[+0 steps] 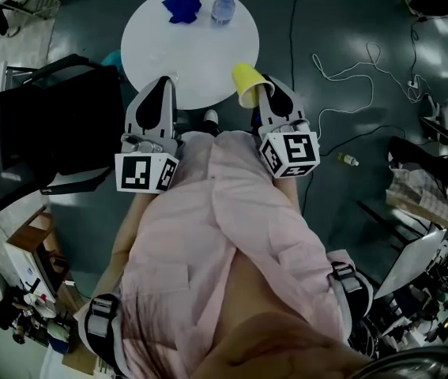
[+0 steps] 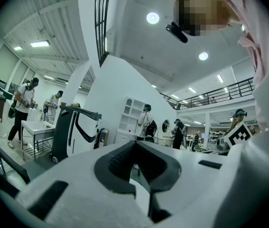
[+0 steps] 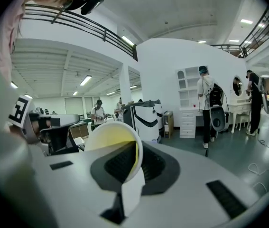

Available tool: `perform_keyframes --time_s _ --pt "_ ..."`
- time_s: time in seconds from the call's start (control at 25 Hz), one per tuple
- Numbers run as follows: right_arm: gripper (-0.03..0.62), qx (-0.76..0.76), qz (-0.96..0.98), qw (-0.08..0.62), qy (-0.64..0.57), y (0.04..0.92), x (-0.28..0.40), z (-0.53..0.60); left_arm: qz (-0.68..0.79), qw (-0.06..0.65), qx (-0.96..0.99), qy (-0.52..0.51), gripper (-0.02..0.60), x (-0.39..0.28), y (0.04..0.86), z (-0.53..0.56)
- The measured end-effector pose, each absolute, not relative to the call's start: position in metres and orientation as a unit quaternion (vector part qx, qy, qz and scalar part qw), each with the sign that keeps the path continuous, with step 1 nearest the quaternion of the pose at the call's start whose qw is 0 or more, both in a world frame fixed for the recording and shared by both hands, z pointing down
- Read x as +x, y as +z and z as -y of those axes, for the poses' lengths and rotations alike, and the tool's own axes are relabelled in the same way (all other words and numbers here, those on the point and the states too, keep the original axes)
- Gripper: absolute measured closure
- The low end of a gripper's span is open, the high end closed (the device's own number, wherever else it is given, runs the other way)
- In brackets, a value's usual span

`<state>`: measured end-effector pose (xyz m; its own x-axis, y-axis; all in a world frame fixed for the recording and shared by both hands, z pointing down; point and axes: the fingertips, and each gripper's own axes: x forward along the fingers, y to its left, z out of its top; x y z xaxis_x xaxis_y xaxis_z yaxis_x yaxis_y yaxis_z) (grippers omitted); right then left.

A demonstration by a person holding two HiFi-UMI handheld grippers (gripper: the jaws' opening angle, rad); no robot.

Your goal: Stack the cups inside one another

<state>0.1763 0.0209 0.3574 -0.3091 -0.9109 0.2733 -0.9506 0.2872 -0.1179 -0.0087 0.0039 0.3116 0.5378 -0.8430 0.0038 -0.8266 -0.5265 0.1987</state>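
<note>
Above the round white worktop (image 1: 196, 50), the right gripper (image 1: 269, 97) has its jaws pinching the wall of a yellow cup (image 1: 246, 83) at the rim, one jaw inside the mouth and one outside. The left gripper (image 1: 160, 93) has its jaws pressed together on nothing. The cup looks like thin paper, so it is probably very light and easily crushed. A gentle pinch at the stiffer rim seems the safest hold, and no second cup can be clearly made out.
</note>
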Motion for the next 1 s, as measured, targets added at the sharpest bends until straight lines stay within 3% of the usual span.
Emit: perform_keyframes --time_s 1.0 --pt "0.557 0.572 0.806 0.071 0.137 0.359 0.186 -0.027 0.496 0.089 0.862 -0.045 0.566 -0.002 0.310 -0.018"
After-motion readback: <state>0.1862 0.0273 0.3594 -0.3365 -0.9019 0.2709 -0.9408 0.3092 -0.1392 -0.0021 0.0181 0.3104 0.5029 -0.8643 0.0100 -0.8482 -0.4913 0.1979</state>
